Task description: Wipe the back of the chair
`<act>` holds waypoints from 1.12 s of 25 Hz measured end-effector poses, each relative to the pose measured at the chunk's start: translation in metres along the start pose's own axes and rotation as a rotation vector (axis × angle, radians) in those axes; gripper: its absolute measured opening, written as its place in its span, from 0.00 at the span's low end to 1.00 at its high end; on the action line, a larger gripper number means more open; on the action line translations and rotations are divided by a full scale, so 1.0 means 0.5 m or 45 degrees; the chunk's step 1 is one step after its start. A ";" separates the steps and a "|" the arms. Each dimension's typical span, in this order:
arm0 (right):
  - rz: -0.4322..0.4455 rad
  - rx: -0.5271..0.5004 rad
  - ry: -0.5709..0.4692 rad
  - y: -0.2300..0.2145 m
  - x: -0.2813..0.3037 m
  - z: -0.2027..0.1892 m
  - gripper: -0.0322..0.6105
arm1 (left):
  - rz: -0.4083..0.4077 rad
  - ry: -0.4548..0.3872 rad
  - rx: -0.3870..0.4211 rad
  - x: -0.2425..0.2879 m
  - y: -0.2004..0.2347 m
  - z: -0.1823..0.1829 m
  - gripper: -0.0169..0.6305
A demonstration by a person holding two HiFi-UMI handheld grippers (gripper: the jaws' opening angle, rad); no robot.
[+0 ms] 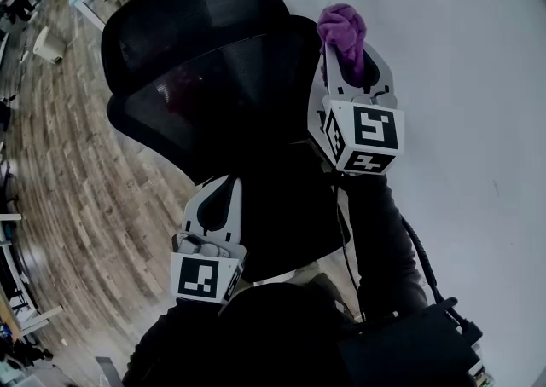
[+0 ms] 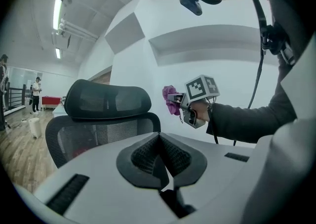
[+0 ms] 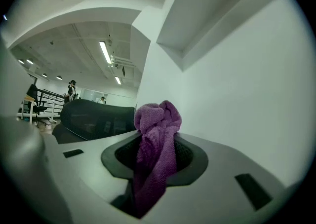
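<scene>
We see the black mesh chair filling the upper left to centre of the head view. At lower centre, the left gripper has its jaws pressed together on nothing. At upper right, the right gripper clamps the purple cloth, just beside the chair's top. We judge the cloth soft and light; gripped mid-bunch, its free end should wipe.

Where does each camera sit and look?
Head view: on the head, looking down at the chair; left gripper, right gripper, sleeves show.
Left gripper view: on that gripper, facing the chair; shut fingers, other arm show.
Right gripper view: on that gripper, facing chair and wall; fingers hold the purple cloth.
All share the chair.
</scene>
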State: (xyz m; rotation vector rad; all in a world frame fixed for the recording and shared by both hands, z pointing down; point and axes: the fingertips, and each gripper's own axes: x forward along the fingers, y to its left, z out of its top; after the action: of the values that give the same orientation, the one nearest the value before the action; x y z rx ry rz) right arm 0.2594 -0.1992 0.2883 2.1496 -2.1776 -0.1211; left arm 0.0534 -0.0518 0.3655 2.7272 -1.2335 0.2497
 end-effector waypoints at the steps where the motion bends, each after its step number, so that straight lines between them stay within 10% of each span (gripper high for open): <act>1: 0.012 0.005 -0.022 0.004 -0.014 0.002 0.23 | 0.001 -0.007 0.009 0.003 -0.006 -0.006 0.04; 15: 0.276 0.100 0.014 0.213 -0.331 0.002 0.23 | 0.056 -0.153 0.081 -0.102 -0.052 0.119 0.04; 28: 0.417 0.099 -0.046 0.297 -0.384 0.053 0.23 | 0.114 -0.168 0.034 -0.145 -0.055 0.135 0.04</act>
State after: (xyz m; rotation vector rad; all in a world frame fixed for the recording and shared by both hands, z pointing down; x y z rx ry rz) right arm 0.1111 -0.0052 0.2782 1.8040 -2.5577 -0.0558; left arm 0.0331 0.0063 0.2830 2.7533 -1.3981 0.0973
